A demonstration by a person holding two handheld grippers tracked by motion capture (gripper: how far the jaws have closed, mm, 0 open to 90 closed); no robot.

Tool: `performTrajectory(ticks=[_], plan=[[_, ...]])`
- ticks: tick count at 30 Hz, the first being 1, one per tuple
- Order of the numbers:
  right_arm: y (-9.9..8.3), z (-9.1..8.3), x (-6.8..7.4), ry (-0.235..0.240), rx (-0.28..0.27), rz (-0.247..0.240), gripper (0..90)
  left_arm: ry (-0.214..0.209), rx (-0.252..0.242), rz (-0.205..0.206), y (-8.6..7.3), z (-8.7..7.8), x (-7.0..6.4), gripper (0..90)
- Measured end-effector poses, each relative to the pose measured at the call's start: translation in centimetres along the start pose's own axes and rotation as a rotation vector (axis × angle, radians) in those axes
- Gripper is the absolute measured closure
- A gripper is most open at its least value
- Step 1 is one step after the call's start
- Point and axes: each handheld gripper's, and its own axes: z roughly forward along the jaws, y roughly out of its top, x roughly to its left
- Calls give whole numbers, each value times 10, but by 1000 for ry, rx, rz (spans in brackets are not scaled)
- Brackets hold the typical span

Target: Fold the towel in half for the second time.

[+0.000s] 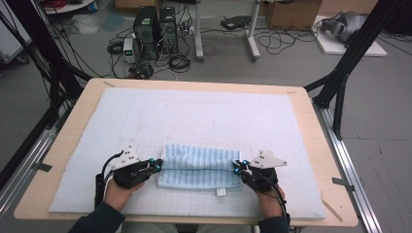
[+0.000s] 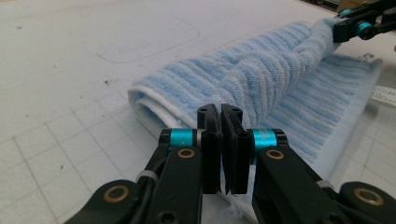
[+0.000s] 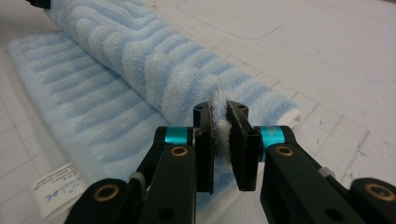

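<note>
High view shows your left tongs (image 1: 157,165) and right tongs (image 1: 237,167) each clenched on an end of the blue striped towel (image 1: 197,167), lying on the white mat (image 1: 204,116) over the bench (image 1: 303,104); you're lifting the near edge to fold it

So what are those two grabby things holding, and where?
Both hold the striped towel: left gripper pinches its left end, right gripper its right end.
</note>
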Motion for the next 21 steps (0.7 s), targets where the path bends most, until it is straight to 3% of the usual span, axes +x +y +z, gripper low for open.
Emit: performTrajectory(ticks=[5, 8, 11, 12, 17, 21], plan=[[-8, -6, 3, -2, -9, 2, 817, -15, -4, 3, -8, -7, -3, 809], [-14, -10, 6, 3, -5, 11, 791, -13, -1, -25, -11, -11, -5, 551], [-15, -17, 10, -5, -23, 15, 679, -9, -32, -49, -11, -16, -3, 465], [-14, -20, 10, -9, -34, 20, 622, -9, -44, -63, -10, -18, -1, 451], [-5, -33, 8, -20, -119, 80, 540, 15, -76, -117, -2, -20, 7, 440], [3, -27, 6, -40, -106, 110, 527, 23, -69, -161, 3, -12, 11, 476]])
